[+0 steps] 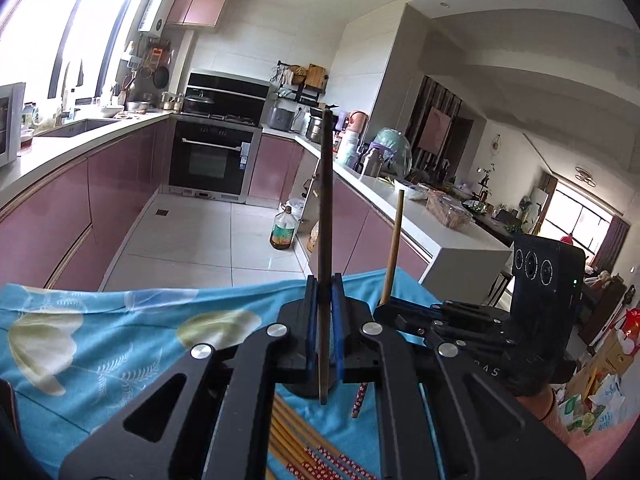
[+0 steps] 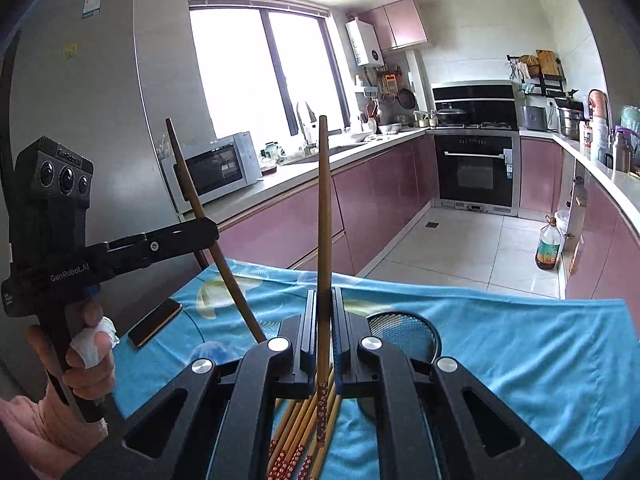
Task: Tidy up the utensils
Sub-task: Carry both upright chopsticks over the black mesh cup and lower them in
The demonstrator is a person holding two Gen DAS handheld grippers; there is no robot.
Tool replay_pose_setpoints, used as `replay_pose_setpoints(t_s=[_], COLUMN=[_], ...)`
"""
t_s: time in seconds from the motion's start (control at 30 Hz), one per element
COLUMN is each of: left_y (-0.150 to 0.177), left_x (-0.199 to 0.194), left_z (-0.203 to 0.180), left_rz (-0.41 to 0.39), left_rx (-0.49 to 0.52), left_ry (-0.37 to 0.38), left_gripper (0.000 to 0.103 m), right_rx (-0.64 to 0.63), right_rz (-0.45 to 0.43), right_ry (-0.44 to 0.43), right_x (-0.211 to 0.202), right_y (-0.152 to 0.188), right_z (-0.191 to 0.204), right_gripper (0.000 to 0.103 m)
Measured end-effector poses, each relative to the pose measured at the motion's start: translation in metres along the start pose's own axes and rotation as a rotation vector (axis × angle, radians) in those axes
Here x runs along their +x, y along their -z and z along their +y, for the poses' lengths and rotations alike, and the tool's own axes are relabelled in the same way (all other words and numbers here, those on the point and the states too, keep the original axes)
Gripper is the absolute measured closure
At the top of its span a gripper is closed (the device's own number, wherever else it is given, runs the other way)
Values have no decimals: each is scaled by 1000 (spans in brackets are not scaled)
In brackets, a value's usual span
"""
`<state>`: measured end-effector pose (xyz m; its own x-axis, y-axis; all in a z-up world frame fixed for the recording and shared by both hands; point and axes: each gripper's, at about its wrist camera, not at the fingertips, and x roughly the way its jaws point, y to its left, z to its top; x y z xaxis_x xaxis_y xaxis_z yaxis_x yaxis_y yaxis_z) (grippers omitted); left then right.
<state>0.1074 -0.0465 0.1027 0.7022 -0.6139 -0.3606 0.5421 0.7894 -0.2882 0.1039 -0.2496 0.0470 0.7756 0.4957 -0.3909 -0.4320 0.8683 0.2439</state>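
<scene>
Left claw (image 1: 324, 300): pressed together on one dark brown chopstick (image 1: 326, 216), which stands nearly upright between my blue pads; its lower end hangs just above the cloth.
Right claw (image 2: 324, 300): pinched on a lighter wooden chopstick (image 2: 323, 220), upright too, its red patterned end (image 2: 321, 408) pointing down below the pads.
Chopstick pile (image 2: 304, 436): slim round bamboo sticks with red flowered ends, lying side by side on the cloth directly beneath both claws.
Cloth (image 2: 520, 340): soft blue fabric with pale leaf prints, slightly rumpled, covering the worktop; its far edge drops off toward the tiled kitchen floor.
Strainer (image 2: 404, 334): round dark mesh, lying on the cloth just right of my right claw.
Phone (image 2: 154, 322): flat and dark, lying near the cloth's left edge.
Open room: the cloth right of the strainer is bare; the air ahead of both claws is clear.
</scene>
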Motion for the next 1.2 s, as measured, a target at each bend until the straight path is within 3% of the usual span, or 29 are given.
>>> replay_pose_setpoints(t_s=[0.17,0.4,0.5,0.77,0.93,1.2], left_y=[-22,-31,-22,15,26,33], left_x=[19,61,82,133,153,165], left_z=[-12,-20,-19,-4,8,19], left_rz=[-20,1,47,190,222,240], left_rx=[26,49,53,61,59,64], left_ry=[10,-39,-50,-59,-71,-86], left_gripper=[96,96,96,96,96,95], right_rx=[-2,21,22,31,36,57], right_rz=[-58,-92,-65,104,171,186], right_ry=[28,59,81,101,112,133], right_x=[-4,7,22,67,82,90], right_y=[-17,-31,-28,0,7,9], right_z=[-12,-34,-40,-53,-56,-56], right_gripper=[97,97,97,97,97,95])
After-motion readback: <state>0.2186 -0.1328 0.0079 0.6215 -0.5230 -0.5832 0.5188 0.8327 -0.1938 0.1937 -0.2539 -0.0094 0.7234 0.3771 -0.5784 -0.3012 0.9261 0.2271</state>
